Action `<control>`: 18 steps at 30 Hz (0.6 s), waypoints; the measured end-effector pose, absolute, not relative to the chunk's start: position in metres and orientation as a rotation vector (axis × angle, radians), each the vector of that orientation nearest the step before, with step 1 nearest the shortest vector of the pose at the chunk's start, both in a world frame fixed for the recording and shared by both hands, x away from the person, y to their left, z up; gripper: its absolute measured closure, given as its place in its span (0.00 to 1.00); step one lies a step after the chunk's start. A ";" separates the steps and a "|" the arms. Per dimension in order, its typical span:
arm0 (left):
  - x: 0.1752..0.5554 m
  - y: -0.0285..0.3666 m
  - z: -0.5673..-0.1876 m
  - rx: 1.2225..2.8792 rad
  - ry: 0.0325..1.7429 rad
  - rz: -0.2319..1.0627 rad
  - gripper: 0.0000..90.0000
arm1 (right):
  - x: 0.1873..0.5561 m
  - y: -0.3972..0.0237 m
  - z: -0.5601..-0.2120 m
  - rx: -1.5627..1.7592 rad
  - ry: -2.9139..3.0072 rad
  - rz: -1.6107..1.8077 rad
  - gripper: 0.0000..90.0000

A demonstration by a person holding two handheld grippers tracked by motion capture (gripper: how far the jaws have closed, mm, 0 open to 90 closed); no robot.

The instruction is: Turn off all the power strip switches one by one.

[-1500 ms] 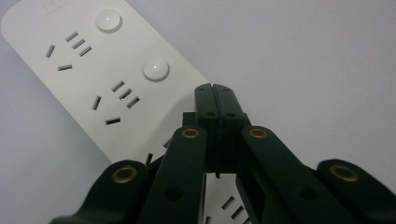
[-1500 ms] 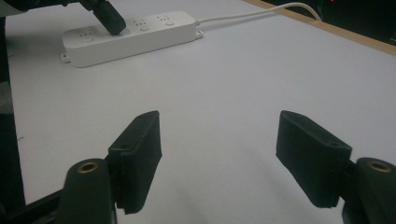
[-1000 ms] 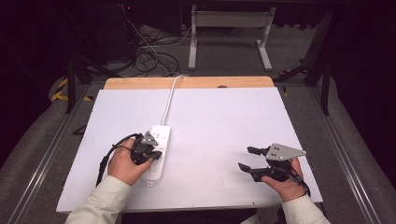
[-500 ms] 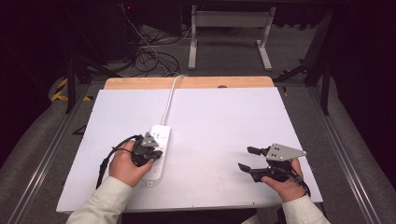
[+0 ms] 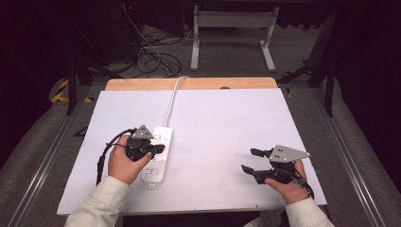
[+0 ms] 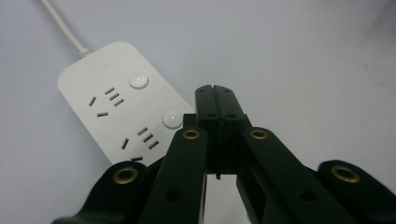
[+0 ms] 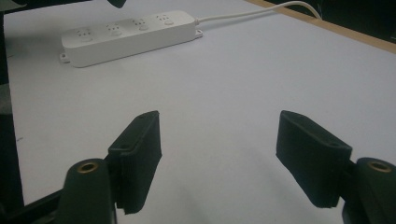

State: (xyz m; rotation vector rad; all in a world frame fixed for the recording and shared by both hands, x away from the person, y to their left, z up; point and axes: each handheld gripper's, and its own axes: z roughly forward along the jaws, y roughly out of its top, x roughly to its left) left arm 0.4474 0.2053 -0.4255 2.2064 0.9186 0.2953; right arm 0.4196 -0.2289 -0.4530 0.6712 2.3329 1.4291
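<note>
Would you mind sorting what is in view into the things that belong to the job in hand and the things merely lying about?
In the job:
- white power strip
- left gripper, jaws shut, over the strip
- right gripper, jaws open, over the bare white table

Lying about:
- cables on the floor
- metal stand behind the table

I read this as a lab or test room, not a home. My bench [image 5: 222, 118] is a plain white board with a wooden strip along its far edge, set between metal rails [image 5: 45, 163]. Beyond the far edge, loose cables [image 5: 151, 56] tangle on grey carpet beside a metal stand's legs [image 5: 231, 35], with hazard-striped tape [image 5: 60, 90] left of the far-left corner and darkness around.
</note>
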 end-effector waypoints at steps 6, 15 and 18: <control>0.460 0.205 -0.433 2.210 0.942 0.304 1.00 | 0.420 -0.230 -0.453 0.670 2.332 1.432 0.35; 0.469 0.203 -0.442 2.231 0.970 0.290 1.00 | 0.420 -0.230 -0.453 0.668 2.334 1.429 0.35; 0.471 0.203 -0.444 2.238 0.977 0.293 1.00 | 0.420 -0.230 -0.453 0.669 2.334 1.428 0.35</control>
